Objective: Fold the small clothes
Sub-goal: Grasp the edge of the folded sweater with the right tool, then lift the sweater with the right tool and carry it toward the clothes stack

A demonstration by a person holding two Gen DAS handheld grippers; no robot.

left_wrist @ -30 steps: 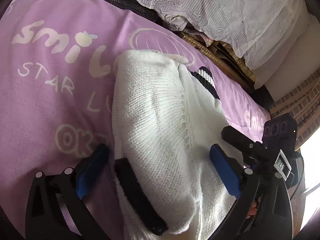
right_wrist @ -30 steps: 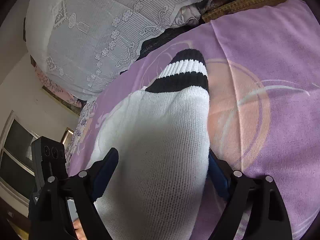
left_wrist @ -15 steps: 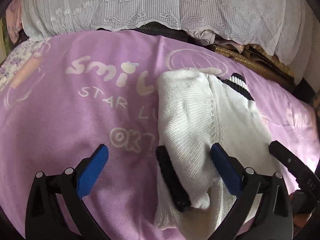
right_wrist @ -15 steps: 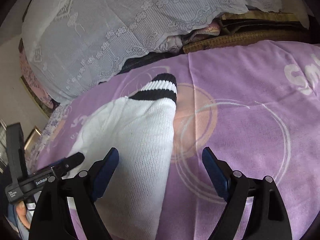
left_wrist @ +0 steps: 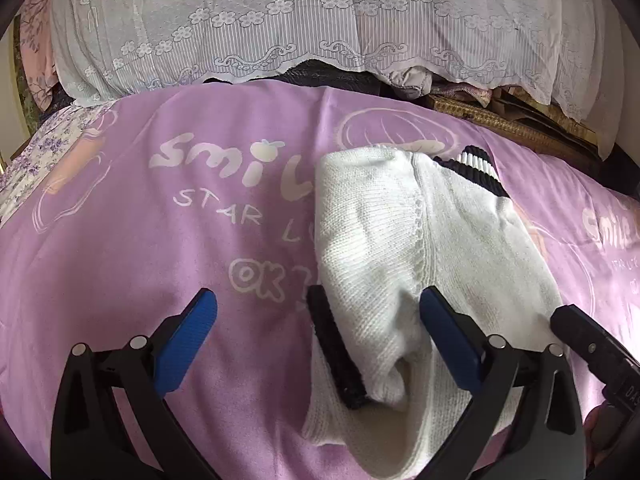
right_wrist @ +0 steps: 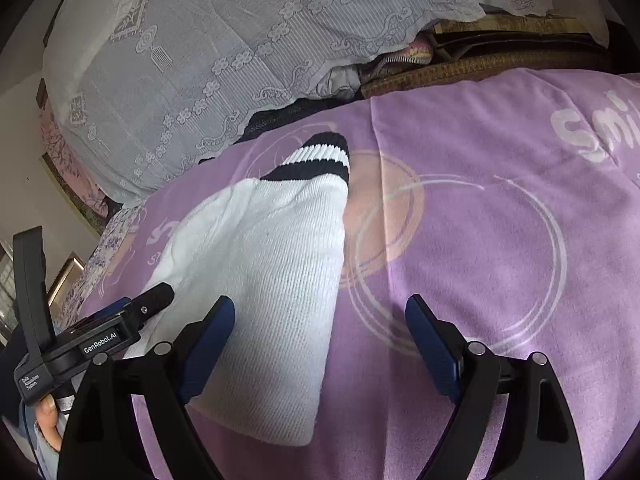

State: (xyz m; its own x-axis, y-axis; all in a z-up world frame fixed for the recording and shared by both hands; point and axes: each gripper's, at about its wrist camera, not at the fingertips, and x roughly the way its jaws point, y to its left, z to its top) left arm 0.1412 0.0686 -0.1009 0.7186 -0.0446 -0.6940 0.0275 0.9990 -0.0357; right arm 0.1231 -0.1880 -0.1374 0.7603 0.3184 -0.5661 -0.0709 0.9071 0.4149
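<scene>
A small white knit sweater with black and white striped trim lies folded on a purple blanket. It also shows in the right wrist view. A black trim band lies along its near left edge. My left gripper is open and empty, its right finger over the sweater's near end. My right gripper is open and empty, its left finger over the sweater's near right edge. The left gripper body shows in the right wrist view.
The purple blanket has white "smile" lettering. A white lace cloth covers a pile at the back. A woven mat and dark clothes lie under its edge. A floral sheet lies at the far left.
Both grippers have drawn back and up from the sweater. The sweater lies folded on the blanket and now looks smaller in both views.
</scene>
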